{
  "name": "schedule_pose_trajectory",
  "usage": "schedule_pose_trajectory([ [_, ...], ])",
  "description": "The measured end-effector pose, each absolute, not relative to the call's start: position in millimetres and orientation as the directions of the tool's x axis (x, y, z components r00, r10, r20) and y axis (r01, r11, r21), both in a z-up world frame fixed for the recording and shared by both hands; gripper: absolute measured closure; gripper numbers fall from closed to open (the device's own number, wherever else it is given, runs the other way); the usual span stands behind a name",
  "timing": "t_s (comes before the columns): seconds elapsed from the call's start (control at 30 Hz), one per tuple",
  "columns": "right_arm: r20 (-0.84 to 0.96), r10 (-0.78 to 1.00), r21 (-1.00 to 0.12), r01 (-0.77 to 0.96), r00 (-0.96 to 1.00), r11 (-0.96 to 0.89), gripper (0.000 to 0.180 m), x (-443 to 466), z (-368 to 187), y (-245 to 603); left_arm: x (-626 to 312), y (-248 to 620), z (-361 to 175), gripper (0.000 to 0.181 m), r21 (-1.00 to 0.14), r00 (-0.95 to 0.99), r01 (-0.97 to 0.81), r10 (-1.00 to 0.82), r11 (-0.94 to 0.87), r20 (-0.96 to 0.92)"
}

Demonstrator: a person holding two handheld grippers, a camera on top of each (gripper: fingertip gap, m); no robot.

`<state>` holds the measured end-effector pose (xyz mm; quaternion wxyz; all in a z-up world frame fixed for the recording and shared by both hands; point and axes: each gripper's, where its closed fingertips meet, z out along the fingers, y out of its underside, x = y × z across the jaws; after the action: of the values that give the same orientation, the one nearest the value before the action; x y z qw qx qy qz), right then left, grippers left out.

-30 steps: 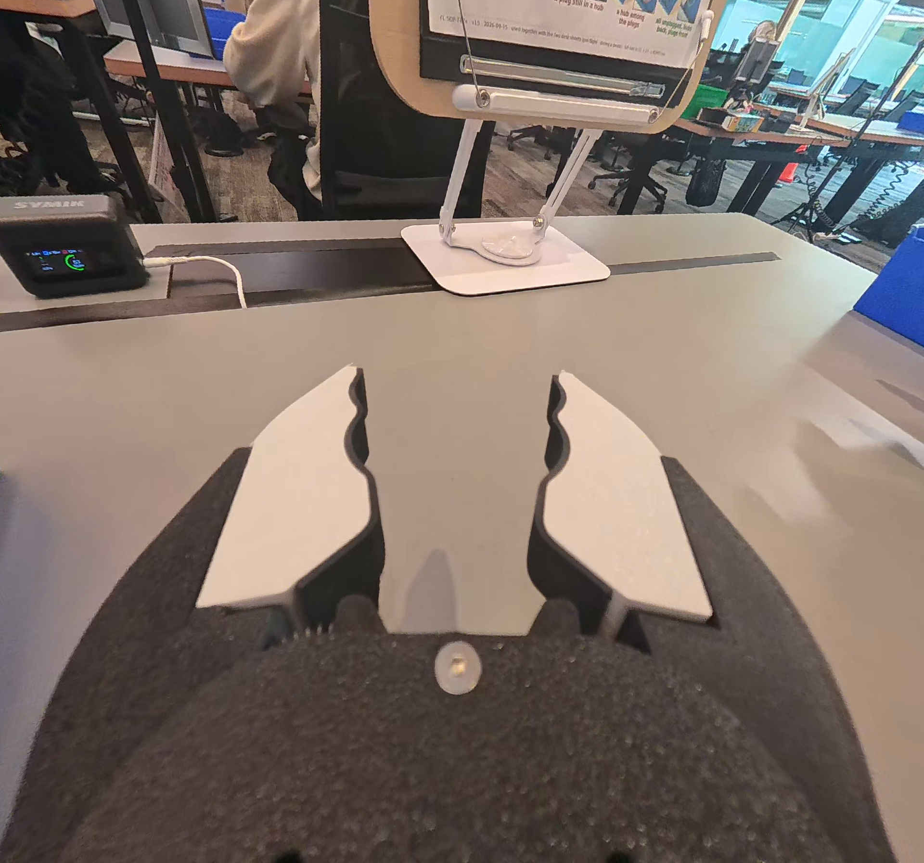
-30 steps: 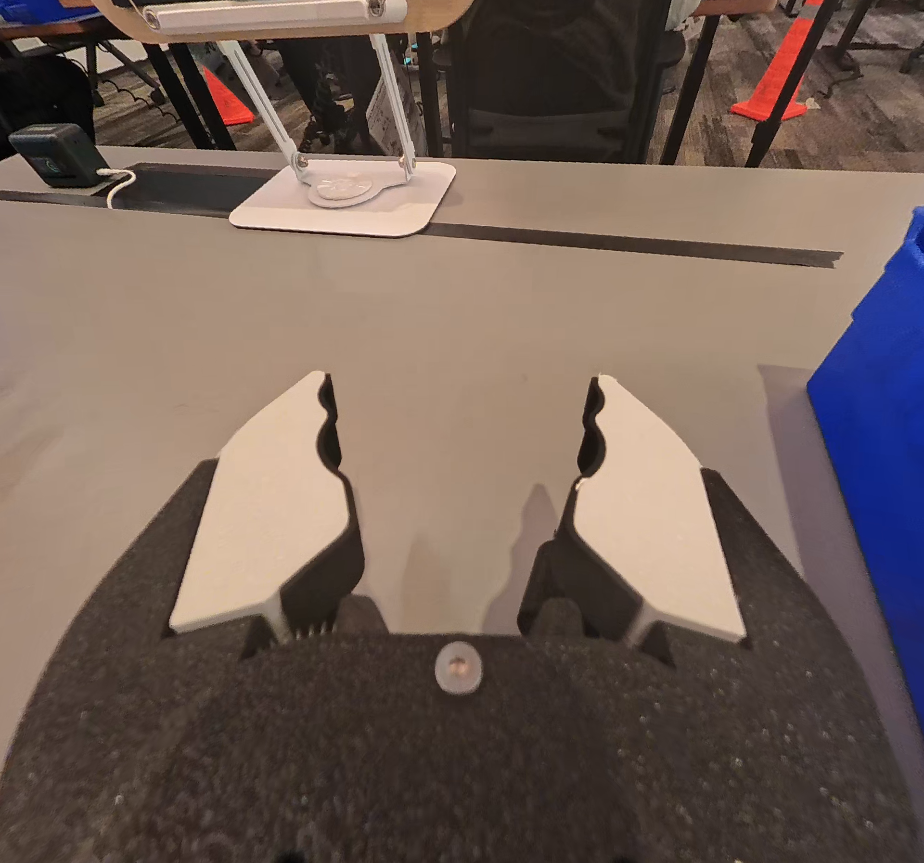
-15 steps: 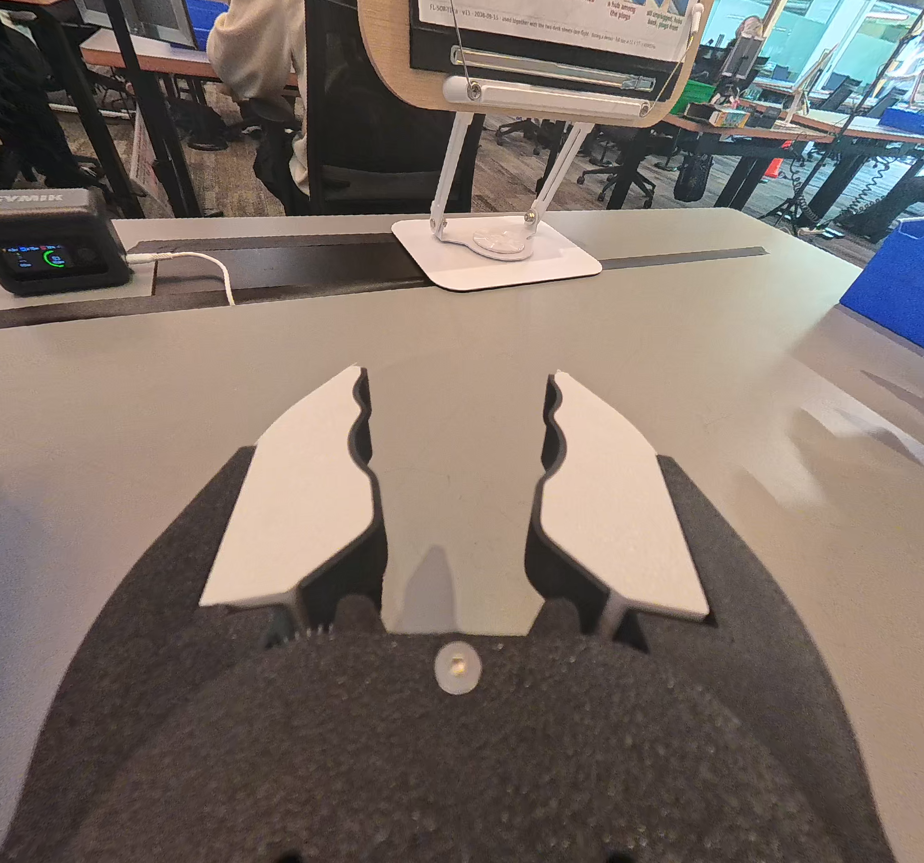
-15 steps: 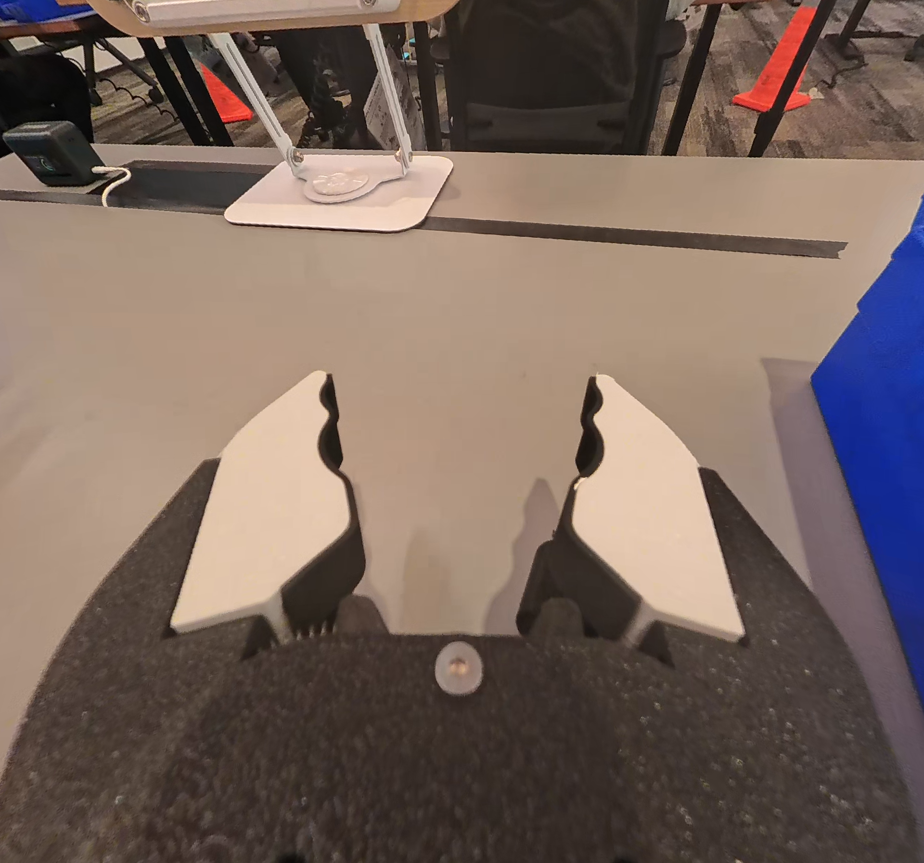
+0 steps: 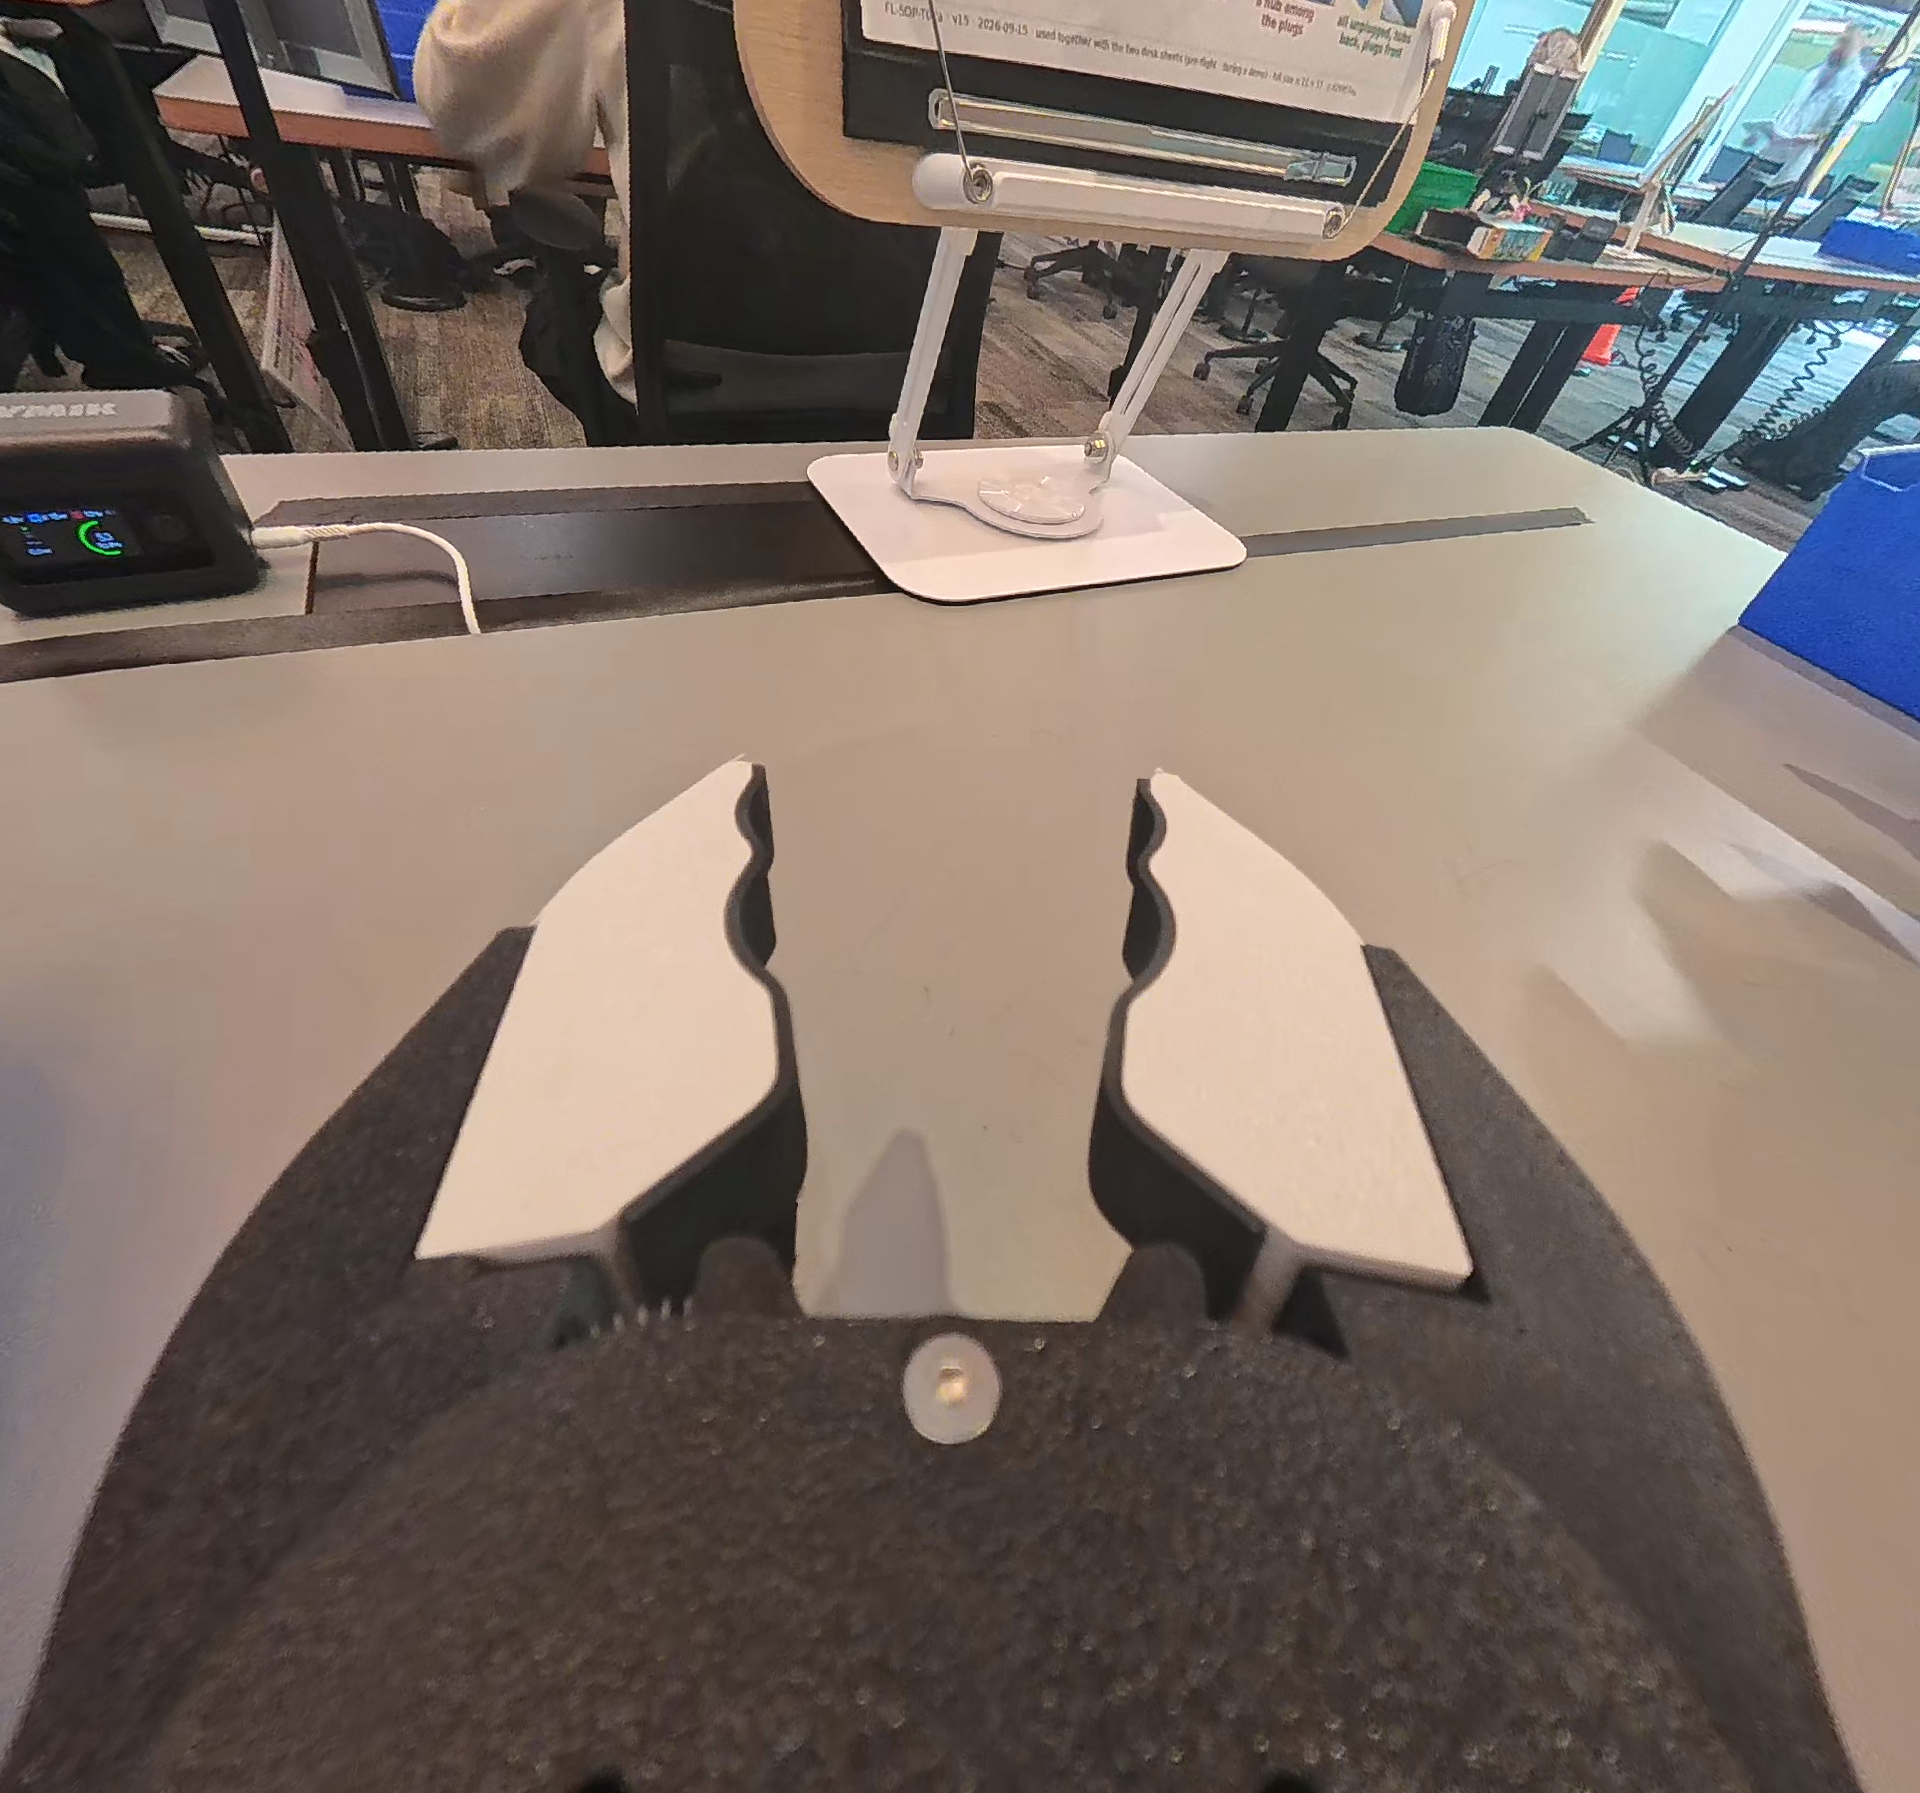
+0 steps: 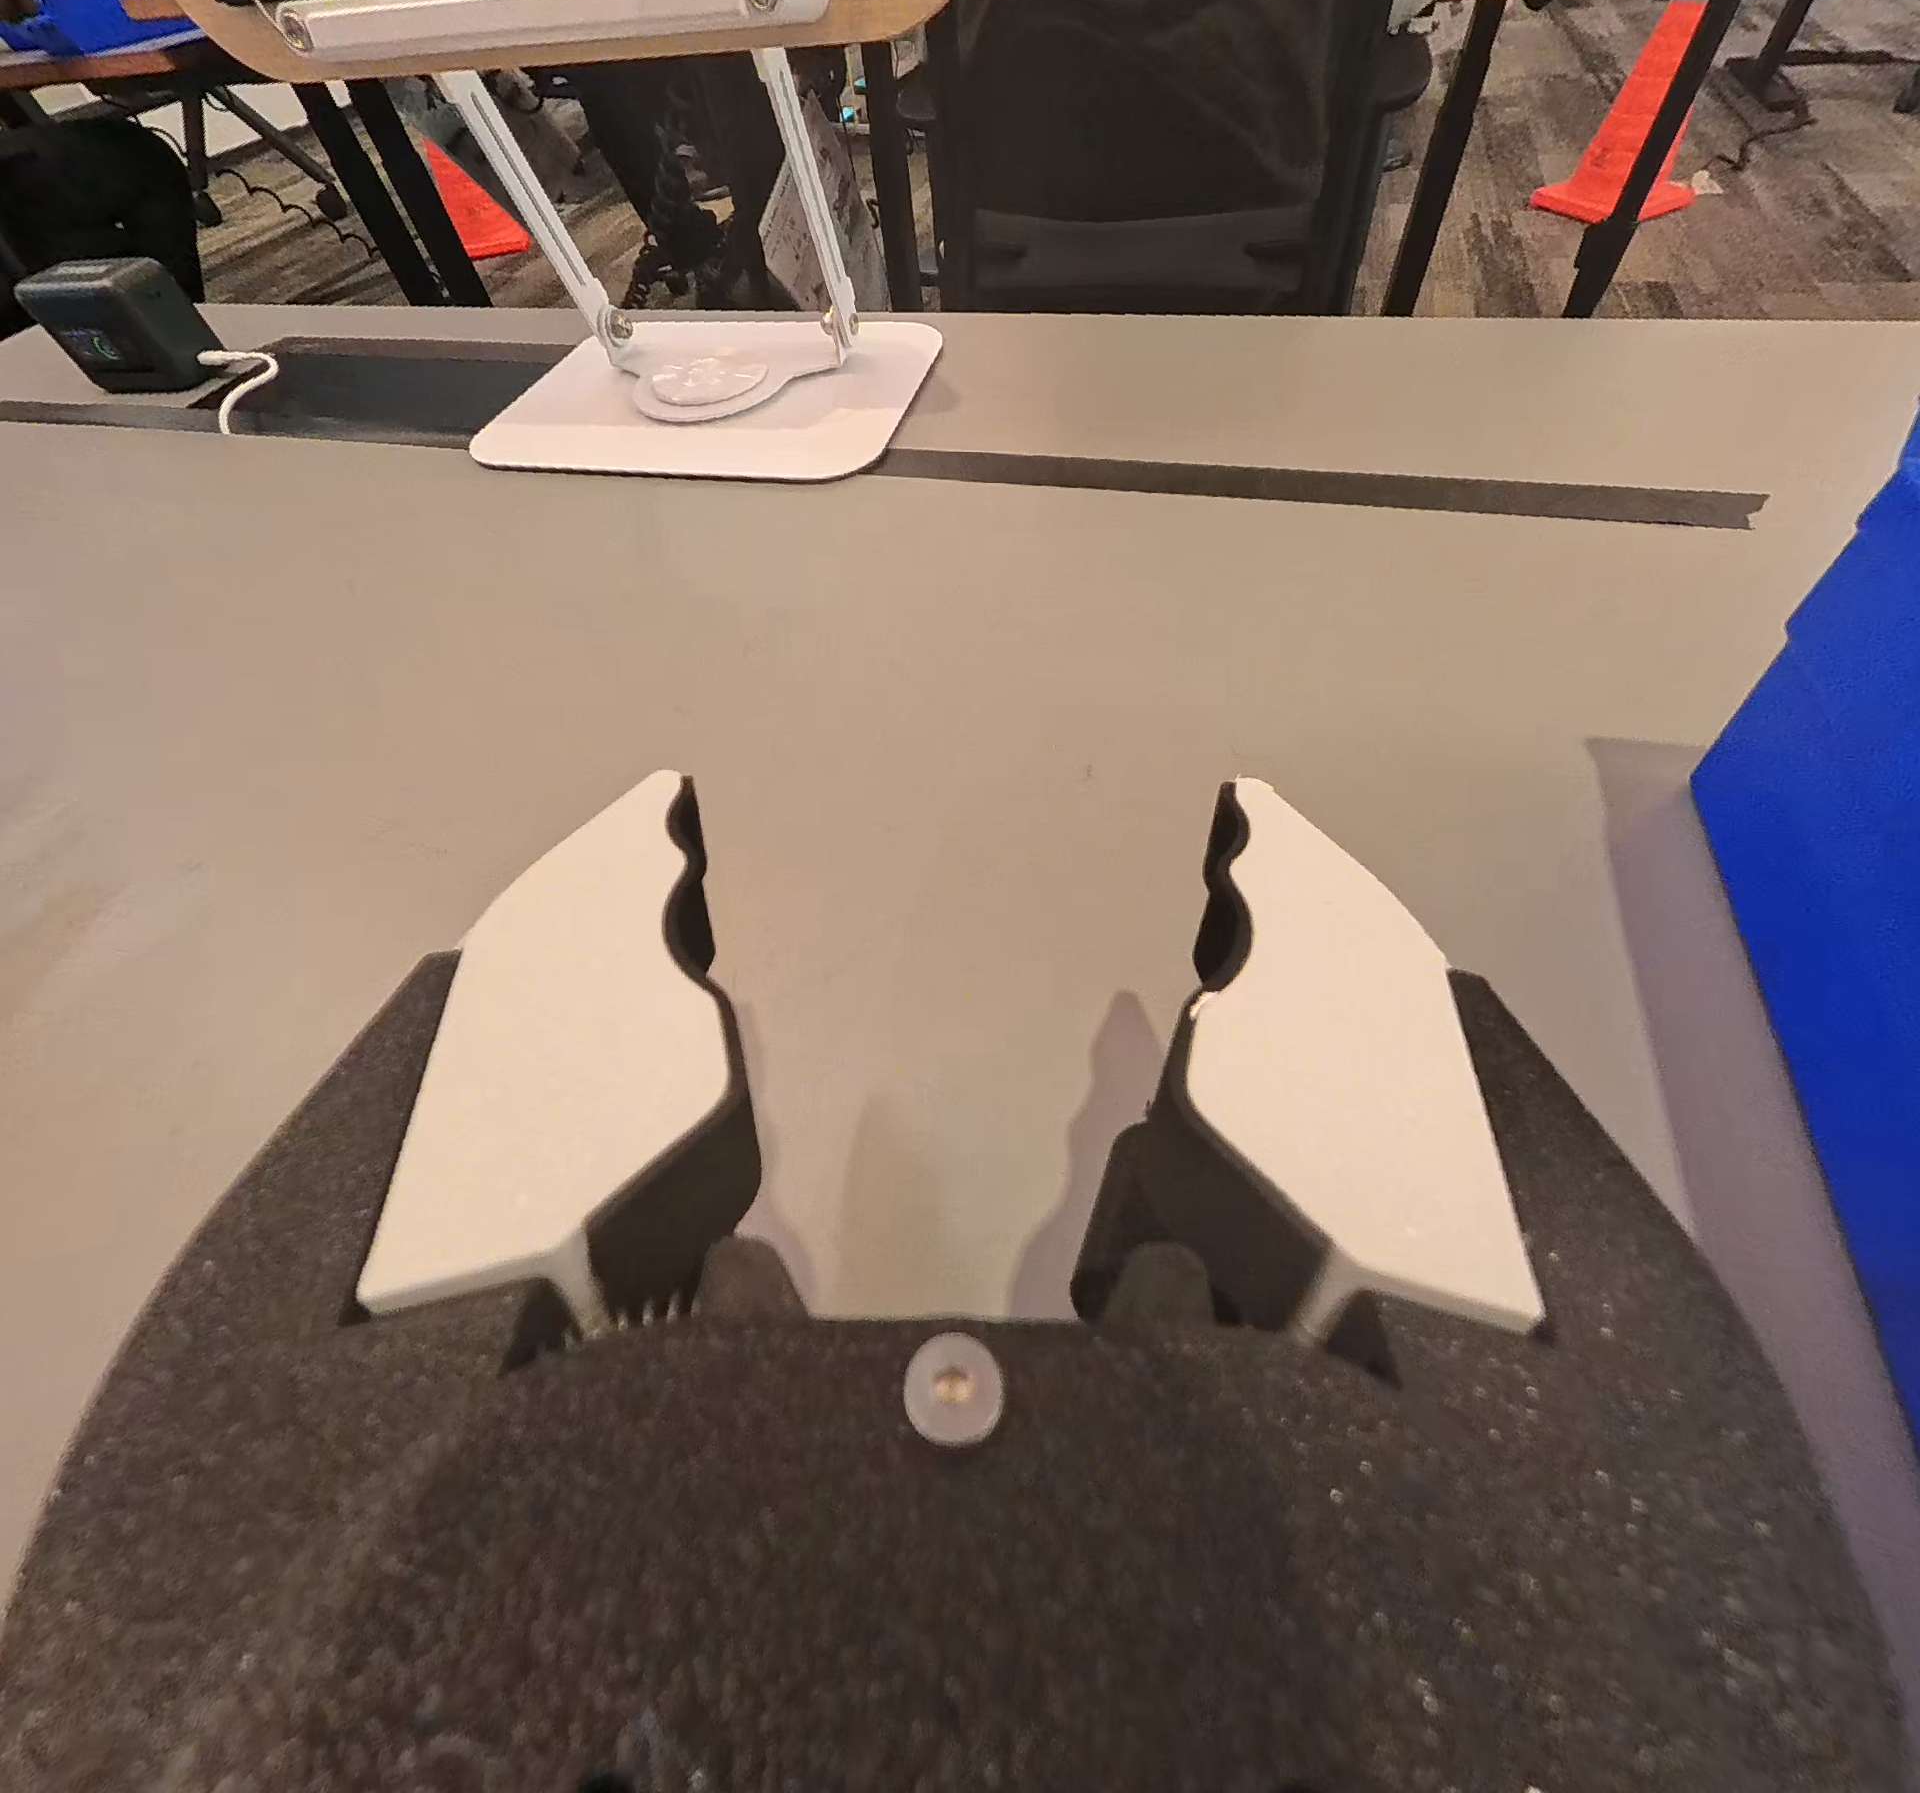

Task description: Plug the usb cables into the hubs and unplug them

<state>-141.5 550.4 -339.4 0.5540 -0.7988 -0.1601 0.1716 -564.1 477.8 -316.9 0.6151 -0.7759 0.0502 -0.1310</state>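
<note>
No USB cable plug or hub of the task shows in either view. My left gripper [image 5: 951,787] is open and empty, low over the bare grey table [image 5: 935,704]. My right gripper [image 6: 956,798] is open and empty, also low over the table [image 6: 831,621]. The right gripper's jaws stand a little wider apart than the left's. A blue bin [image 6: 1829,870] stands close to the right of the right gripper; it also shows at the right edge of the left wrist view [image 5: 1844,590].
A white stand [image 5: 1023,528] holding an instruction sheet board [image 5: 1122,50] sits at the table's far middle, also in the right wrist view [image 6: 707,403]. A dark power unit [image 5: 114,507] with a white cable [image 5: 436,548] sits far left. A dark strip [image 6: 1351,496] crosses the table. A person sits beyond. From the left gripper's tips to the dark power unit [image 5: 114,507] is close to 30 cm. It turns up in the right wrist view [image 6: 95,330] as well.
Both views have shifted slightly: the stand and far objects sit a little lower and closer. Both grippers stay open and empty.
</note>
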Motion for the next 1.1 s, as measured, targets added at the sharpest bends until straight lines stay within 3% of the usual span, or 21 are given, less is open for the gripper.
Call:
schedule_pose_trajectory([
  [1.1, -0.102, 0.449, -0.939, 0.062, 0.888, -0.337, 0.089, -141.1, -337.9, 549.8, -560.3, 477.2, -317.6, 0.117, -0.968, 0.959, 0.073, -0.250, -0.242, 0.135],
])
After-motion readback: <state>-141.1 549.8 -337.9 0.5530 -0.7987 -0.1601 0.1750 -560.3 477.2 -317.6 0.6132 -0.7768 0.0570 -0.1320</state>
